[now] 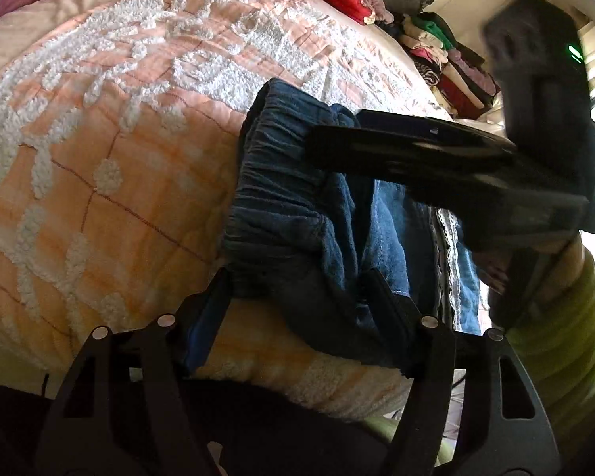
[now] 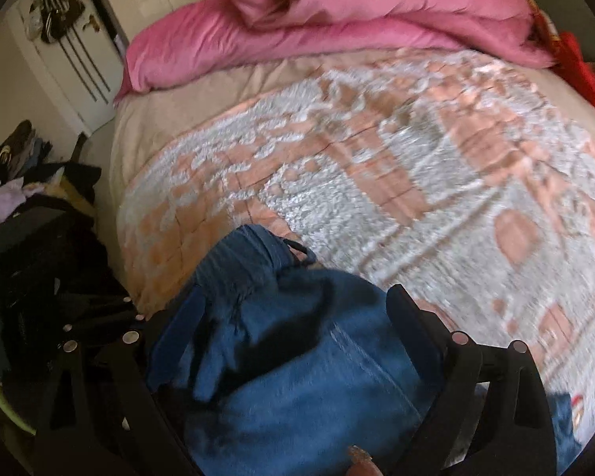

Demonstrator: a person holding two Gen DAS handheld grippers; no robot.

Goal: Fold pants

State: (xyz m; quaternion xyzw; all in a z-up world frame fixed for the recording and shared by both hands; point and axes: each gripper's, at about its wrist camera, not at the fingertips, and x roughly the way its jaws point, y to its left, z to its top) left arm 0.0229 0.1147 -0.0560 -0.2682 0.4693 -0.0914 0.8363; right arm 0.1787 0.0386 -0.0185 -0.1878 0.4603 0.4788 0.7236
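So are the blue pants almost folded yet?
Not yet. The pants lie bunched near the edge of the bedspread, with no neat fold showing. Right now the left gripper has its jaws around the elastic waistband, and the right gripper has denim between its jaws too. Spreading them flat and all the folding still look left to do.

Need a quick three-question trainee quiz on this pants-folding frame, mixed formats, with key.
1. True or false: the blue denim pants lie on a bare wooden floor.
2. Multiple choice: what lies bunched at the far end of the bed in the right wrist view? A) pink blanket B) green towel C) grey cushion
3. Fill in: between the left gripper fingers lies the pants' elasticated ____ end.

Key: 1 false, they lie on the peach and white tufted bedspread; 2 A; 3 waistband.
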